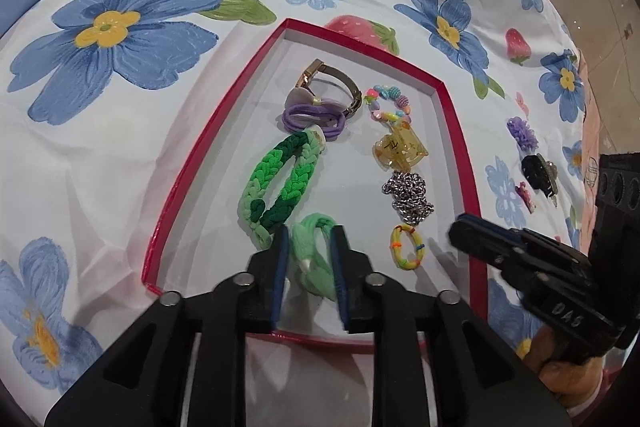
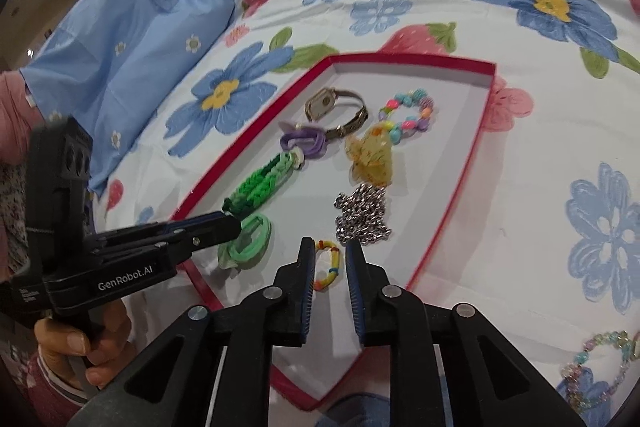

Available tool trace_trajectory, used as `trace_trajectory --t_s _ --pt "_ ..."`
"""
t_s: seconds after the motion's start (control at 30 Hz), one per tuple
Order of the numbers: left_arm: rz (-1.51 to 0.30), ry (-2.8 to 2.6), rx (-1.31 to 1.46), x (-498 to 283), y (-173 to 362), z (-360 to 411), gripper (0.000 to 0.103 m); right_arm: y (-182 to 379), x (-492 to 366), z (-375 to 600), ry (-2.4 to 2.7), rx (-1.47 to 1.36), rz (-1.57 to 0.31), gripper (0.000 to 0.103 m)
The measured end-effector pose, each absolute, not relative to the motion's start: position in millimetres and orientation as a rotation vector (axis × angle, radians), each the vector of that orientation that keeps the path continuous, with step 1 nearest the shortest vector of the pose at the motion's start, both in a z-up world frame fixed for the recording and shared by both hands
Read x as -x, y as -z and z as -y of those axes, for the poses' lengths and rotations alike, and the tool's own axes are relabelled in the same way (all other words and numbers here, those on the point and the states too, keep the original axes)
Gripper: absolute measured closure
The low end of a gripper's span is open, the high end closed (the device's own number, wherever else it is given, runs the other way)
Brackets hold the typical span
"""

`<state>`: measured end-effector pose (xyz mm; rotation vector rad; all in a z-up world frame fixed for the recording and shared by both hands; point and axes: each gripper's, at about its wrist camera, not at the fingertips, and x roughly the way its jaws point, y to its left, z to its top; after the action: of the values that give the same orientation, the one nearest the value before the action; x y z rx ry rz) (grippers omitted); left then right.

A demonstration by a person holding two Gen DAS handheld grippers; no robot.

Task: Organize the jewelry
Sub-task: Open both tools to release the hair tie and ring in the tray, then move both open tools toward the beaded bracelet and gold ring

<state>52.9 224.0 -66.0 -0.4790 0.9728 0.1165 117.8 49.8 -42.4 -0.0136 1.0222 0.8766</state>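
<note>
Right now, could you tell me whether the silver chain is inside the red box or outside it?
Inside. The silver chain lies bunched on the white floor of the red box, between the yellow hair claw and the yellow hair tie.

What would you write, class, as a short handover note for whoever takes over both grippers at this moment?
Left gripper: open, fingers either side of the light green hair tie in the red box.
Right gripper: open, empty, over the yellow ring tie.
Done: watch, purple tie, braided green band, bead bracelet, yellow claw clip, silver chain boxed.
Left: purple flower, black clip, pink piece on the bedsheet; beaded bracelet outside too.
</note>
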Motion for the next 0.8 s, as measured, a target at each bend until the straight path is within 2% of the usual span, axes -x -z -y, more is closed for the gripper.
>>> trace_trajectory --t_s 0.23,0.43,0.57,0.8 --pt "-0.898 -0.111 0.524 -40.6 47.0 -223.8 0.074 21.8 -116.2 -6.7 -0.832 -0.088 -0.948 0.079" --pt "-0.876 -0.09 0.525 -37.7 37.6 -210.3 0.074 13.7 -115.4 39.2 -0.755 -0.15 -0.911 0.077" --pt "-0.872 -0.055 0.507 -38.8 30.6 -191.8 0.074 9.3 -115.8 71.3 -0.701 -0.195 -0.892 0.07" --pt "-0.879 0.009 0.462 -43.2 21.2 -157.6 0.074 5.7 -113.2 120.5 -0.611 -0.234 -0.863 0.069"
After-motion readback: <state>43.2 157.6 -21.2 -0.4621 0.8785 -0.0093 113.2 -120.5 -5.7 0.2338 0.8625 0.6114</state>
